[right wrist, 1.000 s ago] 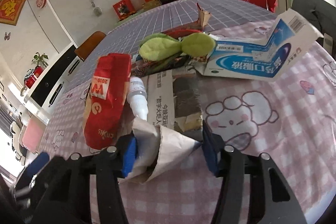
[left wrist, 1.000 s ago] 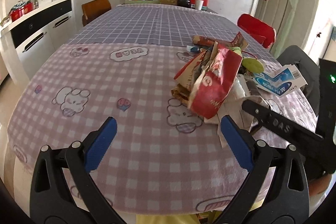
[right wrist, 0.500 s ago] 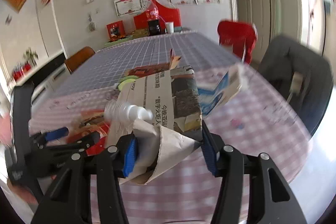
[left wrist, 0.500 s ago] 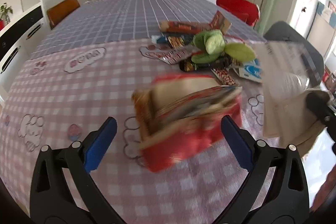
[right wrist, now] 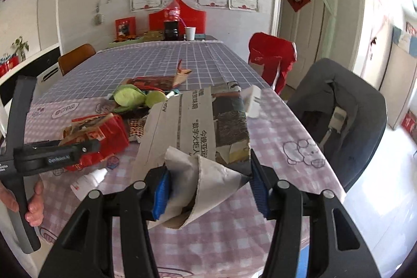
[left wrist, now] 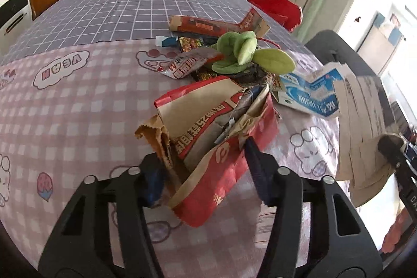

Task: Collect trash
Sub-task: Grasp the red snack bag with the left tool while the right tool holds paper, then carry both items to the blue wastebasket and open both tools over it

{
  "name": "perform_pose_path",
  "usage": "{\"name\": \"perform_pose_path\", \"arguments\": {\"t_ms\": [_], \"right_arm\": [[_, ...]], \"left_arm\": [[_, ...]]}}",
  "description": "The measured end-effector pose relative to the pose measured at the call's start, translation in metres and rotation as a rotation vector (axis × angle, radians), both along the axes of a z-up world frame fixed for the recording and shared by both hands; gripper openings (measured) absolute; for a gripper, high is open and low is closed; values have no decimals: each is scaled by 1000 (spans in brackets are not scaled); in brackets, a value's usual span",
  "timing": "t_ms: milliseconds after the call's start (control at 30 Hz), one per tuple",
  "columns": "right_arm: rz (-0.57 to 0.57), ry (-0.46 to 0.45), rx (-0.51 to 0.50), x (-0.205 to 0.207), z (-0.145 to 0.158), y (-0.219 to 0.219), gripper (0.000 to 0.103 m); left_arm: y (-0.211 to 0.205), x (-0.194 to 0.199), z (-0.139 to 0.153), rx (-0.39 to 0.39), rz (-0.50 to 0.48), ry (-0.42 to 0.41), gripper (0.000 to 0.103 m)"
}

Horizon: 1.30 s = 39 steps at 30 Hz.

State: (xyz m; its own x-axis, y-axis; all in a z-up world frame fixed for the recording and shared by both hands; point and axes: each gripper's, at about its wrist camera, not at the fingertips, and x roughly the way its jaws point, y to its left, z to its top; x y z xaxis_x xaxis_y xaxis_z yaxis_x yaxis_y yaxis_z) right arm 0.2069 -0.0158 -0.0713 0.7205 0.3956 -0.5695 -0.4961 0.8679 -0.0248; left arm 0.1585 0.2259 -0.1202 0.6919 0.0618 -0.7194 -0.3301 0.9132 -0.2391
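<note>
Trash: red paper bag sits between my closing left hand-held gripper pads; beside it, my right hand-held gripper clamps folded newspaper

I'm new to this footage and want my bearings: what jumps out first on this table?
The left tool is closing on a red and brown paper bag at the near end of the pink checked tablecloth. The right tool grips a folded newspaper held above the table. Behind the bag lies a heap of wrappers topped by green leaves.
</note>
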Motion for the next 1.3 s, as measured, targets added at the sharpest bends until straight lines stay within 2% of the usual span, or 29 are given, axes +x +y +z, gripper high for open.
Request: {"name": "perform_pose_path", "arguments": {"t_ms": [267,500,667,833,967,1133,1300], "right_arm": [[-49,35,54,4,-3,-24,53],[-91,54,143,-2,8,-64,53],[-196,-10,173,-17,21,-111,53],[-355,-52,166,-27,24,-170,53],[-477,-40,162,-31,14,-217,53],[-602,6,149,-31,-8,-259,53],[-757,57,120,-33,-35,-302,53]], "left_arm": [[-3,-22,11,75,73,-53,48],[-19,-42,43,106,54,-147,48],[-68,-38,67,149,-71,-218,49],[-138,-25,81,175,-276,-277,49],[-198,-8,79,142,-457,-287,49],[-255,15,64,113,-596,-250,49],[-320,38,32,124,-748,-149,49]]}}
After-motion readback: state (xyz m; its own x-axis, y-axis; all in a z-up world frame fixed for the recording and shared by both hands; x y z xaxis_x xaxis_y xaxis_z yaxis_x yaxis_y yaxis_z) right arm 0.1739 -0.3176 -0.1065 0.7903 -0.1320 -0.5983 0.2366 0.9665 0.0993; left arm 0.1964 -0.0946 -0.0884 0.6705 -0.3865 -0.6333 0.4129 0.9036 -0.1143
